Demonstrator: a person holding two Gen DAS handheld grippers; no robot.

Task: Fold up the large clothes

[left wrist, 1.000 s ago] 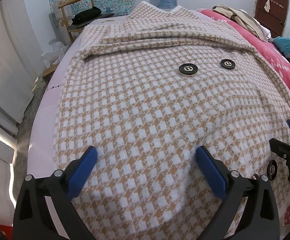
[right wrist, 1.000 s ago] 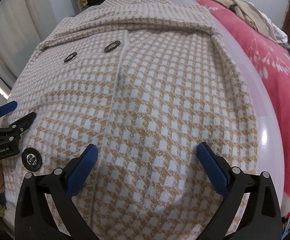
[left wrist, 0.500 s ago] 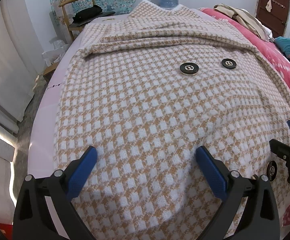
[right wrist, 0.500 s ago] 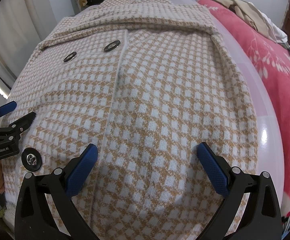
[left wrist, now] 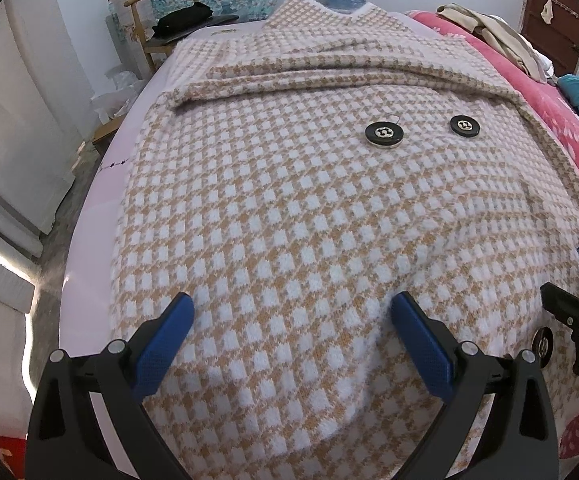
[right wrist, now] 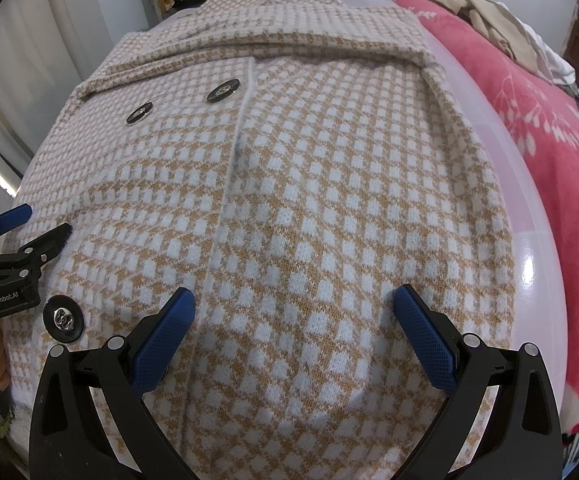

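A large tan-and-white checked coat (left wrist: 289,220) lies spread front-up on a pale pink bed (left wrist: 89,280), filling most of both views. Its collar sits at the top centre of each frame and its hem runs along the bottom, under the tools, so the long axis runs straight away from the jaws, bottom to top of the frame.

The left gripper (left wrist: 291,336) hovers over the lower middle of its frame with jaws wide apart, holding nothing. The right gripper (right wrist: 293,332) does the same in its own view, jaws spread and empty. In both views the blue fingertips (right wrist: 177,312) seem to sit just above the knit, though it is hard to tell whether they press on it.

Two black buttons (left wrist: 384,135) lie in the upper right of the left view, and a third button (right wrist: 64,318) sits at the lower left of the right view, just beside the right gripper's left finger.

Both grippers stand at the hem end, side by side: the left one over the coat's left half, the right one over the half nearer the red blanket (right wrist: 549,140). Neither is clearly nearer, so a fold of hem toward collar would likely need both pinching the near edge together.
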